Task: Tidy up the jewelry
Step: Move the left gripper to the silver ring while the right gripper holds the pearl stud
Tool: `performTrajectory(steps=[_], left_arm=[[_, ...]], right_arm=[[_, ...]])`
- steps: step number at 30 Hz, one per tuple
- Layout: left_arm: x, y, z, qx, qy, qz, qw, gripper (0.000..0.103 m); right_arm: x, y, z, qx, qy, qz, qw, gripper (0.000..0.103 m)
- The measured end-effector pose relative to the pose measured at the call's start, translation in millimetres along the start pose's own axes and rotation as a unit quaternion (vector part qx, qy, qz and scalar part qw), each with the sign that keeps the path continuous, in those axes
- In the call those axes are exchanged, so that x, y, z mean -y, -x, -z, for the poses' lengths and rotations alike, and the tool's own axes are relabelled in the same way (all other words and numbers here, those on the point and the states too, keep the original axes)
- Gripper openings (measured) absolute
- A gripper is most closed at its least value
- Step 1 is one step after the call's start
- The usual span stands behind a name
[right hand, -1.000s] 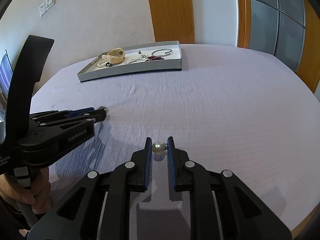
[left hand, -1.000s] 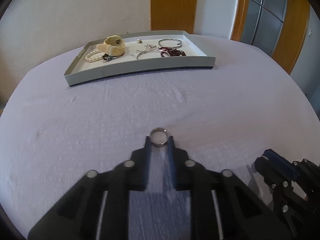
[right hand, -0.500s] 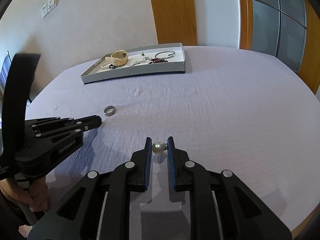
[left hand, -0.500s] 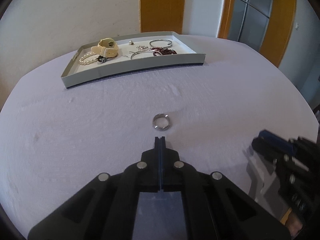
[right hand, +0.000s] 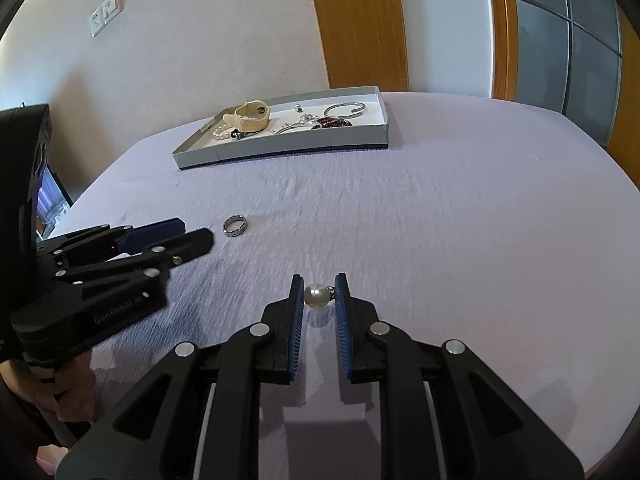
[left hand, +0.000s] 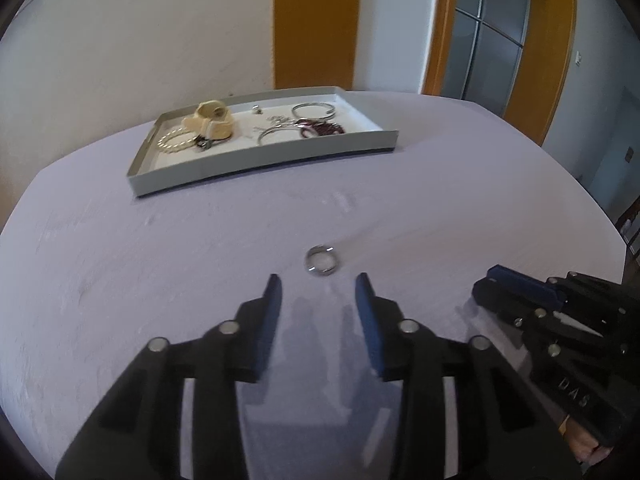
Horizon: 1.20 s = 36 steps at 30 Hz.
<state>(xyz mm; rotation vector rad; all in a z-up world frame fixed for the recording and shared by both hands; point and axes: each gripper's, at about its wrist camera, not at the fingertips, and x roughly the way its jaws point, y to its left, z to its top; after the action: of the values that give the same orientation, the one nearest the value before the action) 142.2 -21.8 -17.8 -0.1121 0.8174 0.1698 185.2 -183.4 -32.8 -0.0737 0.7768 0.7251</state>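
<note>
A silver ring (left hand: 321,260) lies flat on the lilac tablecloth, just beyond the tips of my left gripper (left hand: 319,284). Its jaws are opening and nothing is between them. The same ring (right hand: 235,226) shows in the right wrist view, a little ahead of the left gripper (right hand: 194,233). My right gripper (right hand: 319,286) is shut on a pearl earring (right hand: 317,296), held just above the cloth. The right gripper (left hand: 486,282) appears low at the right of the left wrist view. A grey tray (left hand: 256,157) at the far side holds a cream watch (left hand: 210,120), a pearl bracelet, bangles and dark red beads.
The round table (right hand: 460,208) is covered with lilac cloth, and its edge curves close on the right. The tray (right hand: 280,148) stands near the far edge by the wall. A hand (right hand: 44,396) holds the left tool at the lower left.
The left gripper held the ring, pulled back off it and shut empty, and now its jaws have spread apart. The ring rests on the cloth ahead. The right gripper kept still with the pearl.
</note>
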Motion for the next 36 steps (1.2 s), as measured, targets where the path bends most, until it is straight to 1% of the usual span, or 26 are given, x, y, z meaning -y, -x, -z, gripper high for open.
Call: performTrajectory(steps=[3,4,10,12,13,15,16,17,18,19,27,30,31,32,33,36], left_arm=[[7.9,-6.8,-4.4,-0.007,-0.004,-0.001,1.0000,0.043],[10.3,-11.2,-6.2,-0.014,-0.004,0.000,0.9999,0.044],[16.2,-33.3,-14.4,-0.049,0.001,-0.007,0.9988,0.044],[19.1,-36.5,-17.5,-0.049,-0.003,-0.017,0.9986,0.042],[19.6,-36.9,-18.0,-0.049,-0.004,-0.018,0.9986,0.039],[19.1,-39.0,-20.7,-0.048,-0.003,-0.019,0.9987,0.031],[18.2,-39.3,-21.3,-0.048,-0.001,-0.020,0.9987,0.021],[16.5,-39.7,-21.9,-0.047,0.002,-0.020,0.9987,0.014],[14.7,-39.5,-21.9,-0.047,0.003,-0.018,0.9987,0.010],[13.4,-39.6,-21.9,-0.047,0.003,-0.017,0.9987,0.001],[8.3,-32.2,-15.7,-0.046,-0.011,-0.005,0.9988,0.000],[12.2,-31.3,-15.8,-0.045,-0.016,0.006,0.9988,0.005],[14.3,-31.3,-15.7,-0.045,-0.017,0.010,0.9988,0.019],[16.1,-31.2,-16.4,-0.043,-0.017,0.009,0.9989,0.041],[17.8,-30.8,-17.5,-0.038,-0.017,0.006,0.9991,0.048],[20.6,-36.0,-21.8,-0.040,-0.014,0.004,0.9991,0.049]], right_arm=[[3.0,0.5,-0.3,0.001,-0.003,0.002,1.000,0.016],[4.5,0.6,-0.6,0.001,-0.005,0.003,1.000,0.016],[11.6,1.2,-2.3,0.004,-0.015,0.002,1.000,0.016],[13.6,2.0,-1.9,0.004,-0.017,0.002,1.000,0.016],[14.7,1.7,-1.9,0.003,-0.018,0.001,1.000,0.016],[17.3,0.8,-1.5,0.002,-0.021,0.001,1.000,0.017],[18.1,0.6,-1.1,0.001,-0.022,0.001,1.000,0.016],[18.9,0.3,-0.6,0.001,-0.023,0.000,1.000,0.017],[19.4,0.2,-0.3,0.000,-0.024,-0.001,1.000,0.017],[19.7,0.1,-0.2,0.000,-0.024,-0.001,1.000,0.017],[17.4,2.8,-1.7,0.006,-0.021,-0.007,1.000,0.016],[15.6,3.2,-3.3,0.008,-0.020,-0.010,1.000,0.016],[15.9,3.8,-3.8,0.009,-0.020,-0.011,1.000,0.016],[16.3,4.2,-4.3,0.009,-0.022,-0.012,1.000,0.016],[16.9,4.7,-4.9,0.010,-0.023,-0.013,1.000,0.016],[21.0,4.8,-6.4,0.011,-0.026,-0.013,1.000,0.016]])
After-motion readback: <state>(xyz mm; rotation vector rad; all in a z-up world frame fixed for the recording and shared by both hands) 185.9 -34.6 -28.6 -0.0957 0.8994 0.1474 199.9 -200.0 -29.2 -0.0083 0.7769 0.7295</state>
